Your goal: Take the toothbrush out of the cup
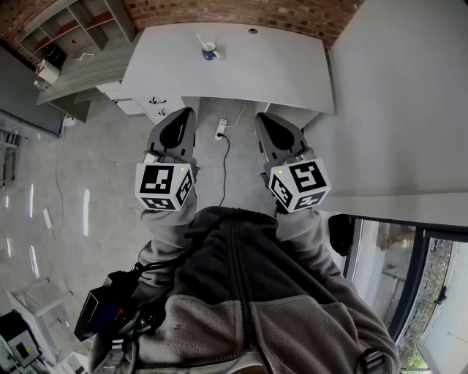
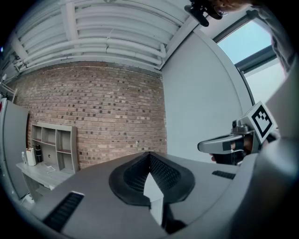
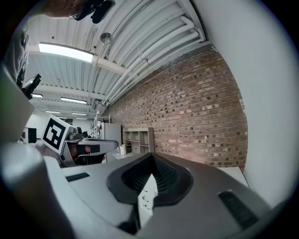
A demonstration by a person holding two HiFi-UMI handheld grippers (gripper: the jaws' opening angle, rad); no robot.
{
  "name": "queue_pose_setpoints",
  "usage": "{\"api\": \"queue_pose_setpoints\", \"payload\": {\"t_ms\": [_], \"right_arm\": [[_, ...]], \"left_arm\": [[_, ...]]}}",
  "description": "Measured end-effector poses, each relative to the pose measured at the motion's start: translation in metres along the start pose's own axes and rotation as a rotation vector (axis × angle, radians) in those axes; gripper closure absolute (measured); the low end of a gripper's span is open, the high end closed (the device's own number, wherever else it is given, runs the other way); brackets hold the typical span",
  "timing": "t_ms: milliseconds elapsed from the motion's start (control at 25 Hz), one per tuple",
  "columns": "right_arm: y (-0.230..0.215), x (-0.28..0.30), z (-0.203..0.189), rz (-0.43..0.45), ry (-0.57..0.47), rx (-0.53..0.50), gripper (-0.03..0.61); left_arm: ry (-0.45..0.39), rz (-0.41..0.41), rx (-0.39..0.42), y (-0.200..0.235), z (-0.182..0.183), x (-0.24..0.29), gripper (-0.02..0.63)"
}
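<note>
Holding: nothing, my left claw point(image 1: 184, 115) and right claw point(image 1: 265, 118) both closed.
Desk: white desk point(image 1: 278, 66) carries blue-and-white cup point(image 1: 210, 52), white toothbrush point(image 1: 200, 39) inside.

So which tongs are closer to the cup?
The left tongs; the cup sits slightly toward their side of the desk, the right tongs farther off.

Red brick wall point(image 1: 241, 11) at the back w/ a white table point(image 1: 285, 73) against it, plain white wall point(image 1: 409, 88) on the right, and a grey shelf unit point(image 1: 91, 25) w/ open compartments at the left, near the table. Floor point(image 1: 88, 190) is glossy grey w/ light reflections, a power strip point(image 1: 220, 130) & its cable lying by the table's front edge; window point(image 1: 409, 277) at lower right. Ceiling point(image 2: 107, 32) is white ribbed panels w/ pipes, one strip light point(image 3: 65, 51) lit.
</note>
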State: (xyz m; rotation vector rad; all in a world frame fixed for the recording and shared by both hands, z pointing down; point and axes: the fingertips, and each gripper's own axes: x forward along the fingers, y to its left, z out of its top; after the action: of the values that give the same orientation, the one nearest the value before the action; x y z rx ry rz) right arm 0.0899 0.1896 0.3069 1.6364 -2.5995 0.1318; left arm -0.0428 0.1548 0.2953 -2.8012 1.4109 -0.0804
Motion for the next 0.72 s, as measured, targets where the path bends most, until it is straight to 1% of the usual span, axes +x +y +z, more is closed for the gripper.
{"api": "queue_pose_setpoints", "payload": {"t_ms": [200,440,600,720], "right_arm": [[0.009,0.004,0.0,-0.006,-0.004,-0.017,0.584],[0.018,0.005,0.006,0.012,-0.061,-0.035,0.583],[0.02,0.009,0.004,-0.006,-0.055,-0.034,0.583],[0.027,0.014,0.002,0.005,-0.051,-0.027,0.583]], "left_arm": [[0.002,-0.002,0.0,0.006,-0.003,-0.005,0.611],[0.005,-0.011,-0.002,0.01,-0.007,-0.009,0.611],[0.001,-0.022,0.006,0.013,-0.006,-0.012,0.611],[0.001,-0.034,0.018,0.014,-0.007,-0.015,0.611]]}}
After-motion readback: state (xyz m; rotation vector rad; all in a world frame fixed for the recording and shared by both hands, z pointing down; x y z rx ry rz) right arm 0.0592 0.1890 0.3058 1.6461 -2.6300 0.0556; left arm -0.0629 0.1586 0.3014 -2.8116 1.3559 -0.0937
